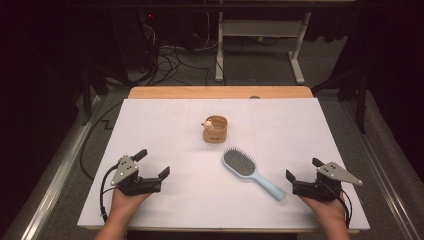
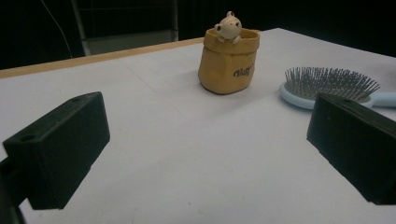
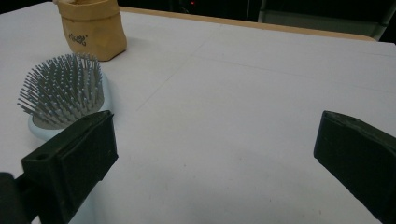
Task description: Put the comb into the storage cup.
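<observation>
Black jaws fill the bottom corners of both gripper views, spread wide with nothing but bare sheet between them. In the high view the left gripper [image 1: 152, 163] sits at lower left and the right gripper [image 1: 302, 168] at lower right, each in a hand resting near the bottom edge of the white table [image 1: 165, 125], both gaping and pinching nothing. Nearest the right gripper lies the brush [image 1: 251, 172], just left of centre-right in that frame, bristles up, its pale blue handle running toward the lower right and ending just beside the right jaws. It looks light and stiff, a hard plastic body; the handle is smooth and could slip or swivel in a pinch, while the bristle bed is springy and gives poor purchase. I judge the handle, close to where it meets the head, the best place to take hold, jaws across its narrow width. Farther up, near frame centre, stands the pouch [image 1: 215, 129], upright, well apart from the brush, with a small figure [image 1: 208, 123] peeking over its rim; it looks soft-sided and light. The left gripper view shows the figure [image 2: 229, 28] and the lettering on the pouch [image 2: 228, 63] side-on, plus the brush [image 2: 327, 86] in profile. The right gripper view gives the bristles [image 3: 63, 91] close up, individually, which the high view blurs together.
</observation>
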The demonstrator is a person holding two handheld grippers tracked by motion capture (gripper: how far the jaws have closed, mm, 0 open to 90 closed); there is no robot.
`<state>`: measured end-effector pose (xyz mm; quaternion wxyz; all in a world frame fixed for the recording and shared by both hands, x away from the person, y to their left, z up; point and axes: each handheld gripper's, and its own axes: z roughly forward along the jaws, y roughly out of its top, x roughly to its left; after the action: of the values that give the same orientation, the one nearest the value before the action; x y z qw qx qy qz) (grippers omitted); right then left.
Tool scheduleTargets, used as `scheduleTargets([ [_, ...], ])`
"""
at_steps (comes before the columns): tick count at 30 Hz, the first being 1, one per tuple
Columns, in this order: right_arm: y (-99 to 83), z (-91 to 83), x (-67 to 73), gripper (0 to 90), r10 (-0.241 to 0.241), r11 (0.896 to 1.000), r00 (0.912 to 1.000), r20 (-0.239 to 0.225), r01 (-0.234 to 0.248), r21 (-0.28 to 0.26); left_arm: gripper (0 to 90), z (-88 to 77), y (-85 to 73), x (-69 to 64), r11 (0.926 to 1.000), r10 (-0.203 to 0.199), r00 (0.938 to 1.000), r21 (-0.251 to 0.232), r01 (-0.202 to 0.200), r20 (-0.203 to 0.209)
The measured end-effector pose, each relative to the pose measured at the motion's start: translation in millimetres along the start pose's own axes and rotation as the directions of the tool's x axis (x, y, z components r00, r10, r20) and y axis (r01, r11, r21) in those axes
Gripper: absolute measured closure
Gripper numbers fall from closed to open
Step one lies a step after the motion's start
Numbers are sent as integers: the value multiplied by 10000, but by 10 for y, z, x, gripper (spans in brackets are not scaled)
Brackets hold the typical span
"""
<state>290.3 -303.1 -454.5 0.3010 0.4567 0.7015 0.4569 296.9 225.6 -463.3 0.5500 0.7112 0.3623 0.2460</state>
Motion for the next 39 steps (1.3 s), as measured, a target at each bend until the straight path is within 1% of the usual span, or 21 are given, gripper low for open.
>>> scheduleTargets([
  [2, 1, 1, -1, 1, -32, 10000, 10000, 15, 32, 18, 0, -1, -1, 2, 10000, 73, 10000, -17, -73, 6],
  [3, 3, 3, -2, 1, -37, 10000, 10000, 12, 37, 57, 2, 2, -1, 2, 10000, 32, 10000, -13, -32, 12],
  [5, 12, 10, 1, 1, -122, 9996, 9999, 76, 120, 258, 2, 1, -1, 1, 10000, 7, 10000, 8, -7, 72],
  [6, 16, 12, 3, 1, -227, 9993, 9997, 99, 224, 297, 2, 1, -3, -1, 10000, 21, 10000, -3, -21, 78],
  [9, 18, 24, 4, 1, -275, 9988, 9995, 128, 270, 419, 2, 6, -6, -4, 9999, 105, 9999, 29, -105, 87],
  [11, 13, 34, 2, 1, -301, 9972, 9994, 151, 290, 692, 2, 10, -6, -9, 9999, 103, 9998, 30, -103, 144],
  [14, 8, 40, -7, 1, -277, 9955, 9996, 116, 265, 906, 3, 11, -7, -17, 9999, 117, 9998, -17, -117, 145],
  [15, 6, 34, -23, 1, -180, 9944, 9997, 139, 165, 1047, 5, 12, -7, -17, 10000, 98, 9998, -7, -98, 146],
  [16, 6, 34, -23, 1, -180, 9944, 9997, 139, 165, 1047, 5, 12, -7, -16, 10000, 91, 9999, -4, -91, 143],
  [18, -3, 26, -48, 1, -141, 9922, 9996, 248, 109, 1243, 18, 10, -9, -20, 9998, 207, 9998, -17, -207, 82],
  [19, -3, 26, -48, 1, -141, 9922, 9996, 248, 109, 1243, 18, 9, -9, -23, 9997, 247, 9997, -44, -247, 66],
  [20, -11, 28, -58, 1, -144, 9902, 9995, 297, 102, 1396, 19, 8, -9, -21, 9998, 205, 9997, -64, -204, 122],
  [22, -15, 34, -63, 1, -154, 9877, 9993, 352, 97, 1563, 19, 10, -8, -20, 9998, 190, 9998, -37, -189, 106],
  [23, -15, 34, -63, 1, -154, 9877, 9993, 352, 97, 1563, 19, 9, -7, -16, 9999, 167, 9998, -1, -167, 131],
  [24, -17, 41, -62, 1, -180, 9850, 9992, 361, 115, 1722, 19, 9, -6, -15, 9999, 124, 9999, 3, -124, 115],
  [26, -18, 43, -62, 1, -182, 9839, 9993, 340, 118, 1786, 19, 6, -5, -11, 10000, 59, 9999, -21, -59, 127],
  [27, -19, 46, -61, 1, -191, 9830, 9993, 335, 127, 1834, 19, 4, -4, -7, 10000, 6, 9998, 0, -6, 187],
  [30, -22, 58, -66, 1, -204, 9793, 9992, 342, 131, 2020, 19, 5, -5, -1, 9999, 17, 9998, 123, -20, 192],
  [33, -21, 71, -70, 1, -196, 9764, 9992, 338, 119, 2154, 19, 6, -6, 5, 9998, -102, 9997, 171, 98, 221],
  [35, -17, 78, -73, 1, -257, 9733, 9991, 349, 170, 2290, 19, 4, -4, 5, 9997, -154, 9997, 190, 151, 195],
  [39, -4, 90, -84, 1, -391, 9685, 9988, 308, 302, 2473, 20, 4, -3, 6, 9992, -273, 9991, 302, 263, 322],
])
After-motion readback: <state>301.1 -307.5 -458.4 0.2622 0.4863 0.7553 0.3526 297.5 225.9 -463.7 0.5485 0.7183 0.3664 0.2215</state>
